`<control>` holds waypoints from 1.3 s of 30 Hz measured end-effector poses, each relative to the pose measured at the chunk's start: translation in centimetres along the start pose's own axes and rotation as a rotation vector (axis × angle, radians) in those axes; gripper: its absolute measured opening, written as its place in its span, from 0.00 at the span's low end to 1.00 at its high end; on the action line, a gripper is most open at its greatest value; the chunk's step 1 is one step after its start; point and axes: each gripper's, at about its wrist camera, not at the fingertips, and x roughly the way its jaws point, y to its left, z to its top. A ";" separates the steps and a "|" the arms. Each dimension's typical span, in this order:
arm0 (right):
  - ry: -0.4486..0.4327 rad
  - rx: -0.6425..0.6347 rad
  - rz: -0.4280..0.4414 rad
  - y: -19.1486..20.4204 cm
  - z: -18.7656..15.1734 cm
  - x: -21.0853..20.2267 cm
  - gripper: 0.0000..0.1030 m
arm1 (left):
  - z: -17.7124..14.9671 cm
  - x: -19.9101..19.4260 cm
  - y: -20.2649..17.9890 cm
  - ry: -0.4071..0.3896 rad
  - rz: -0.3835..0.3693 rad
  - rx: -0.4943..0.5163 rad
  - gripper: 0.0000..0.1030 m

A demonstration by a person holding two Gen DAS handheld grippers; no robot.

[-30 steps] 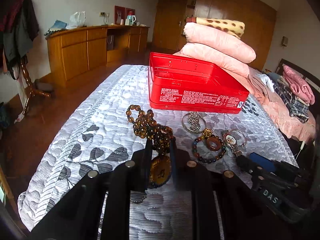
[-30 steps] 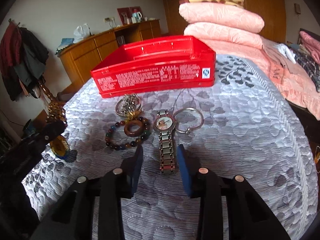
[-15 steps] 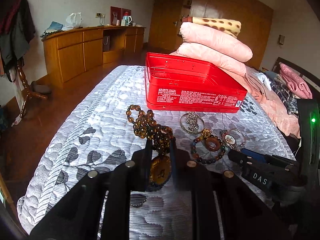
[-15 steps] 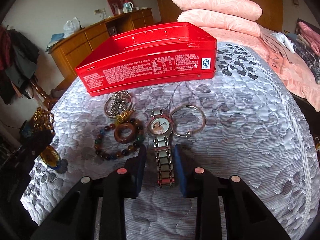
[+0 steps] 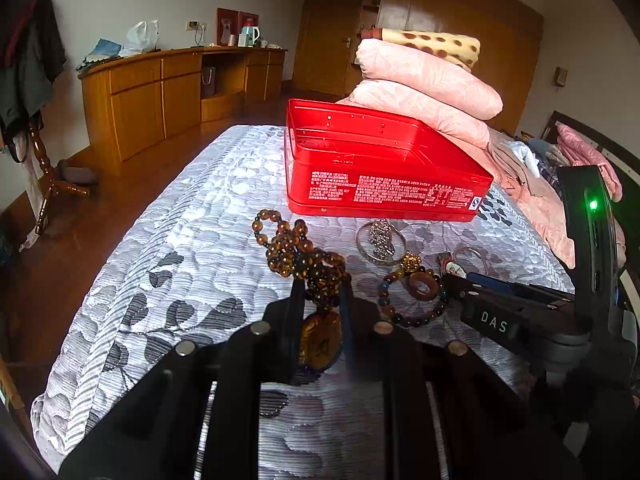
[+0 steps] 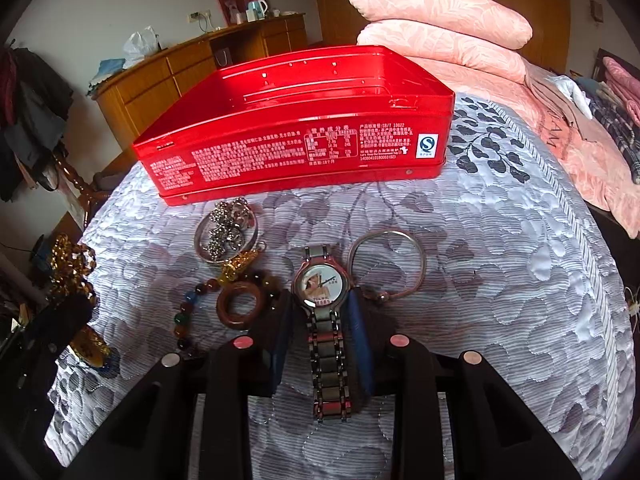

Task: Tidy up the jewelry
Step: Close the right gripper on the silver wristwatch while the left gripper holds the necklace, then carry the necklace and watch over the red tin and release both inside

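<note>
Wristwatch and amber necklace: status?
Left gripper shut on brown amber bead necklace. Right gripper open, straddling silver metal wristwatch. Open red tin box unobstructed.

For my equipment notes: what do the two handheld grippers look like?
Left gripper: black body, thin dark fingers, round silver bolt heads. Right gripper: black body, blue finger pads, round pinkish bolt heads; its side carries white letters "DAS" and a green light.
</note>
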 end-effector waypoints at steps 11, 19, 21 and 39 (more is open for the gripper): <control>-0.097 -0.027 0.028 0.4 -0.1 -4.0 0.27 | 0.7 -0.1 -0.5 -0.009 -0.018 0.001 0.15; -0.163 -0.032 0.065 0.2 0.9 -6.7 0.27 | 2.7 -0.9 -1.4 -0.060 -0.037 0.003 0.15; -0.179 -0.031 0.069 0.1 1.3 -7.1 0.27 | 3.2 -1.0 -1.7 -0.071 -0.040 0.005 0.15; -0.330 -0.042 0.093 -1.3 10.9 -8.5 0.27 | 13.0 1.3 -3.8 -0.194 -0.064 0.021 0.15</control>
